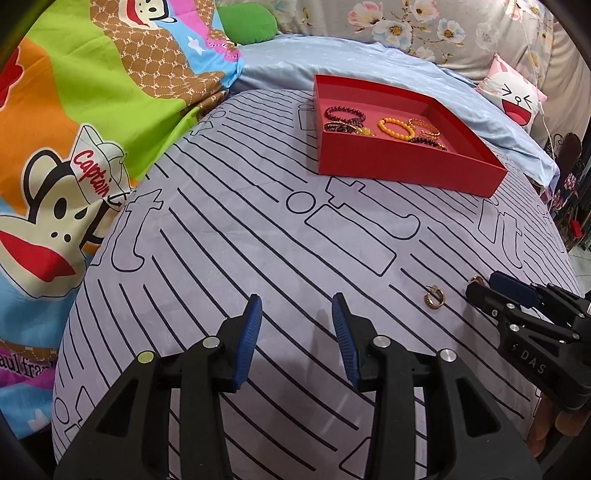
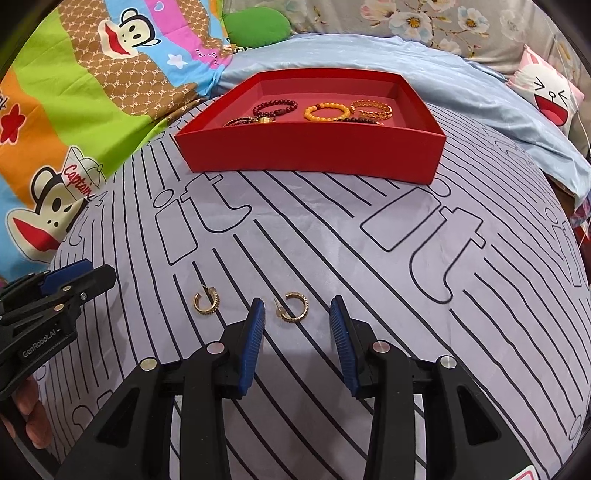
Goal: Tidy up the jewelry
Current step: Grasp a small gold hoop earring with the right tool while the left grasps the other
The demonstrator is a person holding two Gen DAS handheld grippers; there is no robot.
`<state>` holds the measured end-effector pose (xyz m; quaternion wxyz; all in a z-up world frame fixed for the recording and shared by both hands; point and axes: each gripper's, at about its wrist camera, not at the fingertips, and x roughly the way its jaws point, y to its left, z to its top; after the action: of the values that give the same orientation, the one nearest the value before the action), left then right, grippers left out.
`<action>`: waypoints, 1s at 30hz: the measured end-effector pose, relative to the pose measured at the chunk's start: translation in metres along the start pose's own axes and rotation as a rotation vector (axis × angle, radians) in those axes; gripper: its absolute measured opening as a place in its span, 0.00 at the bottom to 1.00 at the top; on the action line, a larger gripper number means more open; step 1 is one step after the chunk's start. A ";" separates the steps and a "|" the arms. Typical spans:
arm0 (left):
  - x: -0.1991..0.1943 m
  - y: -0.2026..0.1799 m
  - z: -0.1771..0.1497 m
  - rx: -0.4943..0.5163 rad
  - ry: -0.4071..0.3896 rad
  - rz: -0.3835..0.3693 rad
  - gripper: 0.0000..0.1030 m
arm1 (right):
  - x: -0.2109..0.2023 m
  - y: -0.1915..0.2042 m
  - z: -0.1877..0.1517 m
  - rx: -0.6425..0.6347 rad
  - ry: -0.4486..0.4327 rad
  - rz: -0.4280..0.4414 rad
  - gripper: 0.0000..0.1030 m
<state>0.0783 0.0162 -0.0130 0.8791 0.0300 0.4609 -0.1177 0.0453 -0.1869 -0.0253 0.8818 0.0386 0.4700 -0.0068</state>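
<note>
Tongs, left (image 1: 297,306) and right (image 2: 297,308), gape empty; right seemingly straddles one gold earring (image 2: 293,307).

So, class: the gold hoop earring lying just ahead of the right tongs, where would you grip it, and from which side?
Grip the hoop earring across its curved band, from above with the right tongs. It lies flat; the thin post looks too slender.

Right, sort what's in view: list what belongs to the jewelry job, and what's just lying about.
Job:
- left earring, loose on the bedspread
- right earring, ahead of the open right gripper
- red tray
- bracelets in the tray
- left gripper, open, empty

Lying about:
- striped bedspread
- cartoon quilt
- green cushion
- rabbit pillow
- blue sheet
</note>
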 end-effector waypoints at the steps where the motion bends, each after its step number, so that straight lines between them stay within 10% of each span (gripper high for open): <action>1: 0.001 0.001 -0.001 -0.002 0.004 0.000 0.37 | 0.001 0.002 0.000 -0.015 -0.003 -0.010 0.33; 7: 0.001 -0.006 -0.002 0.014 0.009 -0.010 0.36 | 0.002 0.004 0.000 -0.029 -0.007 -0.015 0.17; 30: 0.003 -0.026 -0.002 0.061 0.019 -0.037 0.37 | -0.010 -0.016 -0.011 0.035 -0.002 0.000 0.16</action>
<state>0.0722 -0.0090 -0.0151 0.8710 0.0493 0.4661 -0.1474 0.0304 -0.2028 -0.0242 0.8814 0.0540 0.4691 -0.0148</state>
